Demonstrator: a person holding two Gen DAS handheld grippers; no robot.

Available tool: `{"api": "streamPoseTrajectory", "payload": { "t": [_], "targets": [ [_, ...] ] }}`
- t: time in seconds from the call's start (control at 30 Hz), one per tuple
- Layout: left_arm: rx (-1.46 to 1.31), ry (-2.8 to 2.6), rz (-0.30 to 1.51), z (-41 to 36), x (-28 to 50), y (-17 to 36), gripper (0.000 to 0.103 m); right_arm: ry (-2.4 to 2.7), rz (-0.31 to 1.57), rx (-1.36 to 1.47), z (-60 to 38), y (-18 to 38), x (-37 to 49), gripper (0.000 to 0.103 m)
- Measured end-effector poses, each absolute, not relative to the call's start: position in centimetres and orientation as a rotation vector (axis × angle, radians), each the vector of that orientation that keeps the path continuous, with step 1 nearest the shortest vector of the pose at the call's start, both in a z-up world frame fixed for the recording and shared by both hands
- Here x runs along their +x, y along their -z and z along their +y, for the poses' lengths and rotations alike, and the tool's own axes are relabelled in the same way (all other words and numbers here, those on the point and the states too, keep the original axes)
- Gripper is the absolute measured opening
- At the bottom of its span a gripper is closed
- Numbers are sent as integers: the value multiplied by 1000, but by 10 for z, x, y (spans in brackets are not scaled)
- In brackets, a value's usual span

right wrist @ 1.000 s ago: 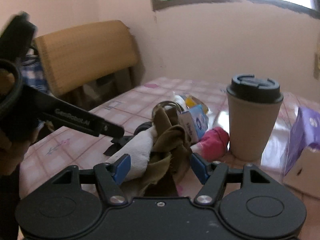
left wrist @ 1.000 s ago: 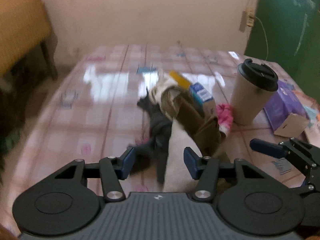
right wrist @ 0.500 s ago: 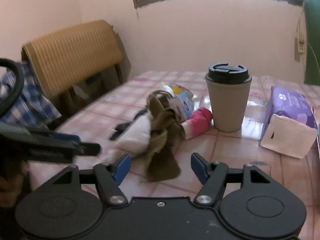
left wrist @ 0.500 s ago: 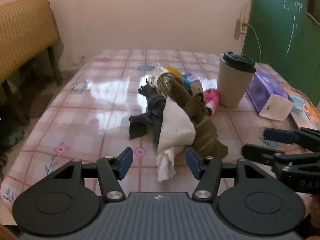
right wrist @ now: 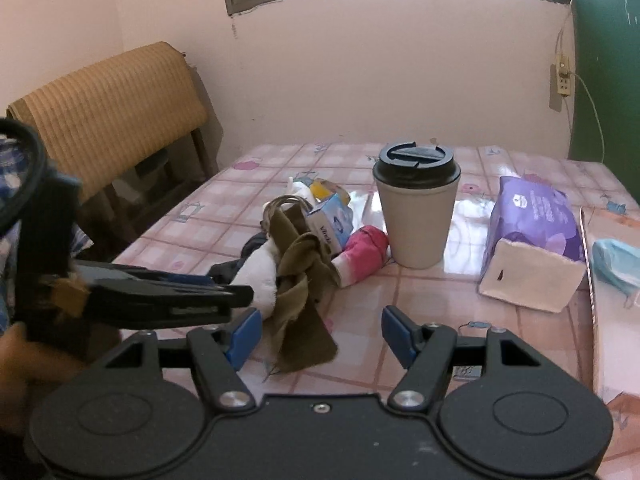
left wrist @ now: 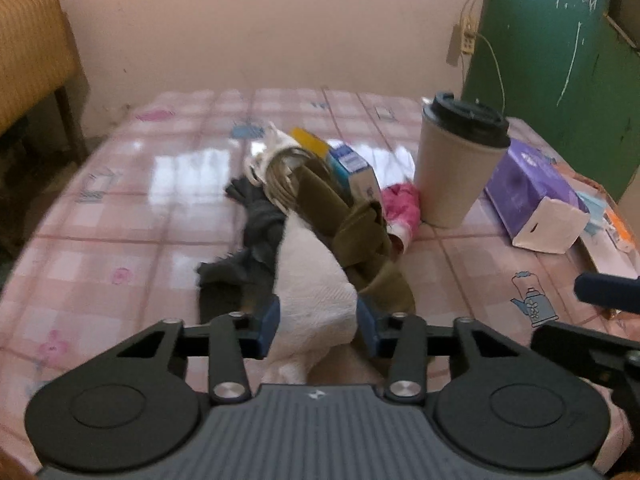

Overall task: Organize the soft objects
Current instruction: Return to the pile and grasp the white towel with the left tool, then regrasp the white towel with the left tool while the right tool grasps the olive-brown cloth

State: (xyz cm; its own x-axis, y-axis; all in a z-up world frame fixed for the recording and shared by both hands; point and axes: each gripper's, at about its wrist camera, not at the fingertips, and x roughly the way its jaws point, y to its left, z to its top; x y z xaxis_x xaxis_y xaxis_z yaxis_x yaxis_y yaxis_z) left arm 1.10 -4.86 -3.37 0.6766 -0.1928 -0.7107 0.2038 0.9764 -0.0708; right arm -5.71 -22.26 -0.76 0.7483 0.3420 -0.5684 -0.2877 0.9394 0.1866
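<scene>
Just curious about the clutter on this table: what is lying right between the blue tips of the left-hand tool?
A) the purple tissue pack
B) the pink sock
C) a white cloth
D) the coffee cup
C: in the left wrist view the white cloth fills the gap at the left gripper, whose jaws stand apart around it.

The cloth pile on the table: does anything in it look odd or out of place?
Yes. The white cloth, olive cloth and dark cloth lie tangled in one heap, and hard things sit among them: a coiled cord and a small blue carton.
</scene>
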Motion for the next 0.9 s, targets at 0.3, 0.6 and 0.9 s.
{"api": "streamPoseTrajectory", "payload": {
  "t": [0.3, 0.6, 0.9],
  "targets": [
    [76, 216, 762, -56, 17, 35, 26, -342, 673, 115, -225, 15, -38, 79],
    [-110, 161, 700, 2, -21, -7, 18, -392, 692, 117, -215, 17, -22, 79],
    [-121, 131, 771, 38, -27, 18, 16, -448, 741, 76, -182, 28, -1, 79]
  ]
}}
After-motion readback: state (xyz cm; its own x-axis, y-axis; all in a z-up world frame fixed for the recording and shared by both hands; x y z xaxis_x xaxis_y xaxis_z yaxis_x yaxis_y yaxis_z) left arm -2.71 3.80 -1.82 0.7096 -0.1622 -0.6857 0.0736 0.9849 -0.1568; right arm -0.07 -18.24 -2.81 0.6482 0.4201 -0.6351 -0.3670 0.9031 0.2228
